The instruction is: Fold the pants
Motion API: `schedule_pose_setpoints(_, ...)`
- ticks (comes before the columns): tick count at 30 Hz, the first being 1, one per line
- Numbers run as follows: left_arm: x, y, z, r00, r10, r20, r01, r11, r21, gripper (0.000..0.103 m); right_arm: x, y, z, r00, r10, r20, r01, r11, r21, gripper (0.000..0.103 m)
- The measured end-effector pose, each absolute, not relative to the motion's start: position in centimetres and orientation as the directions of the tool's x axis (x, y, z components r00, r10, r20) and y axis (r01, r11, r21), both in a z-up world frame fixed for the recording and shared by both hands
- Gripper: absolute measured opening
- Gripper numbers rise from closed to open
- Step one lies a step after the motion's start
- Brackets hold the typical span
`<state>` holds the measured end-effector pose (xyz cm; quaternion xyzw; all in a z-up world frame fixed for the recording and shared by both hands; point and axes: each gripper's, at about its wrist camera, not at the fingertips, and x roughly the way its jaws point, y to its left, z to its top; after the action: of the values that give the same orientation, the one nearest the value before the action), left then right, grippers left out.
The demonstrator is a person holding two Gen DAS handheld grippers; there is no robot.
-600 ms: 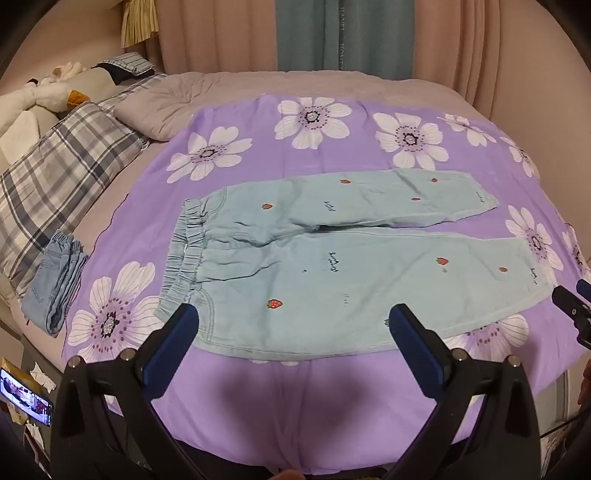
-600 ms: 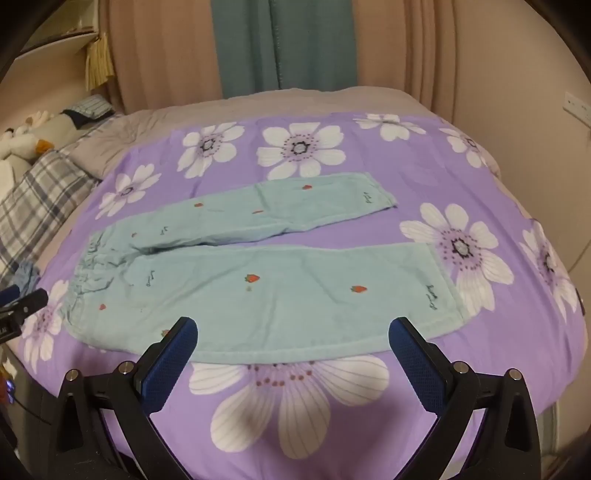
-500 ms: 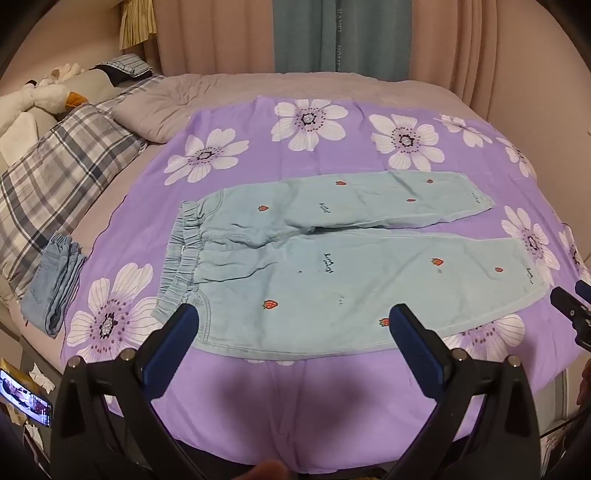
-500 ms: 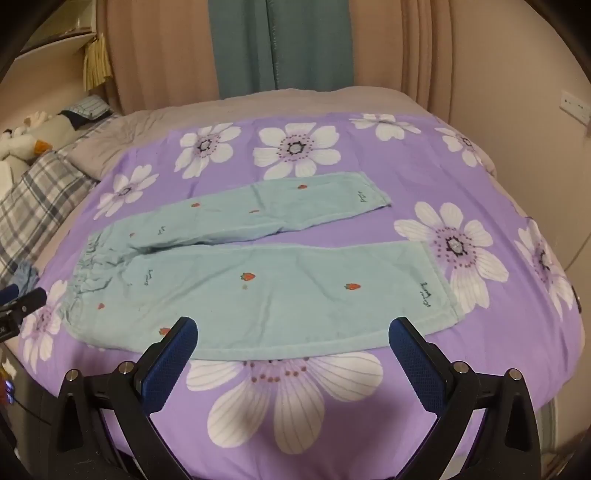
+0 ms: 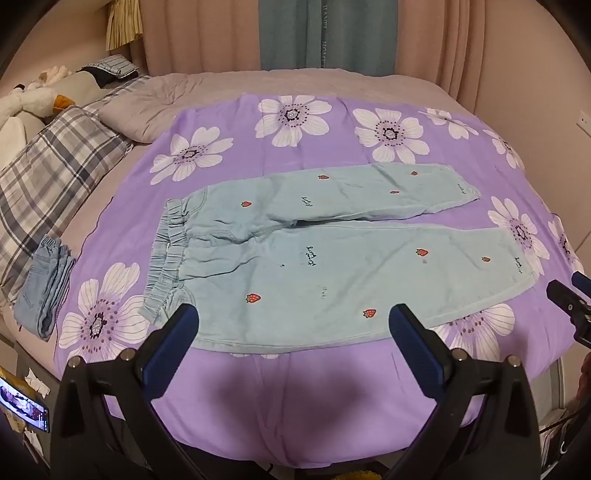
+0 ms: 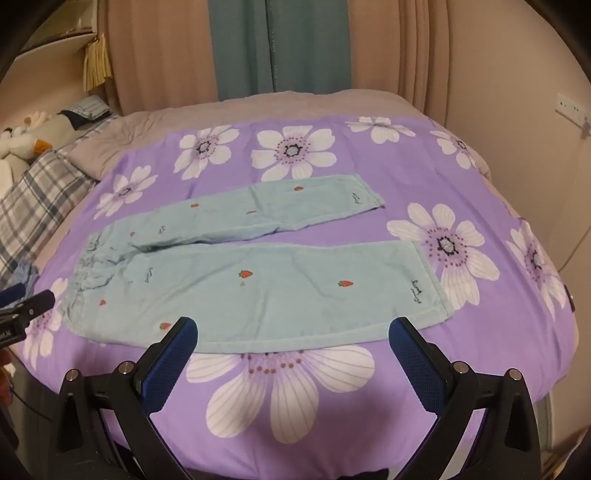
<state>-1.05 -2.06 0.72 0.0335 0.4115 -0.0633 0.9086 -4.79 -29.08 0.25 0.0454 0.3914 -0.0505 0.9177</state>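
Light blue pants (image 5: 314,258) with small strawberry prints lie spread flat on a purple flowered bedspread (image 5: 295,387), waistband to the left, both legs running right and slightly apart. They also show in the right wrist view (image 6: 258,280). My left gripper (image 5: 293,325) is open and empty, above the near edge of the pants by the waist side. My right gripper (image 6: 293,334) is open and empty, above the near edge of the nearer leg. Each gripper shows at the edge of the other's view.
A folded pair of jeans (image 5: 46,280) lies at the bed's left edge. Plaid pillows (image 5: 48,177) and plush toys (image 5: 33,99) are at the far left. Curtains (image 5: 325,33) hang behind the bed. A phone (image 5: 24,404) sits low left.
Both grippers have drawn back a little from the bed, so the pants sit slightly farther and smaller in view. Both stay open. The pants have not moved.
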Motion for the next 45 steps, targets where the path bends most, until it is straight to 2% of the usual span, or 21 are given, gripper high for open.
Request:
schedule_pose_setpoints(33,-0.6,-2.5,-0.3,0.634,-0.110,-0.765,0.169,0.986,-0.002,0.103,-4.8,-29.4,-0.5,0.671,-0.060,-0.739,0.150,0.987,0.056,0.103)
schedule_pose_setpoints(38,-0.1,-2.3,-0.7,0.643,-0.072,-0.762,0.138,0.990,0.023,0.103,-4.7,-29.5,-0.7,0.665,-0.068,-0.743,0.156,0.987,0.050,0.103)
schedule_pose_setpoints(45,0.1,-1.7,-0.9,0.638,-0.096,-0.764,0.132,0.991,-0.014,0.103,-4.5,-29.6,-0.8,0.664,-0.066,-0.745,0.158,0.986,0.053,0.103)
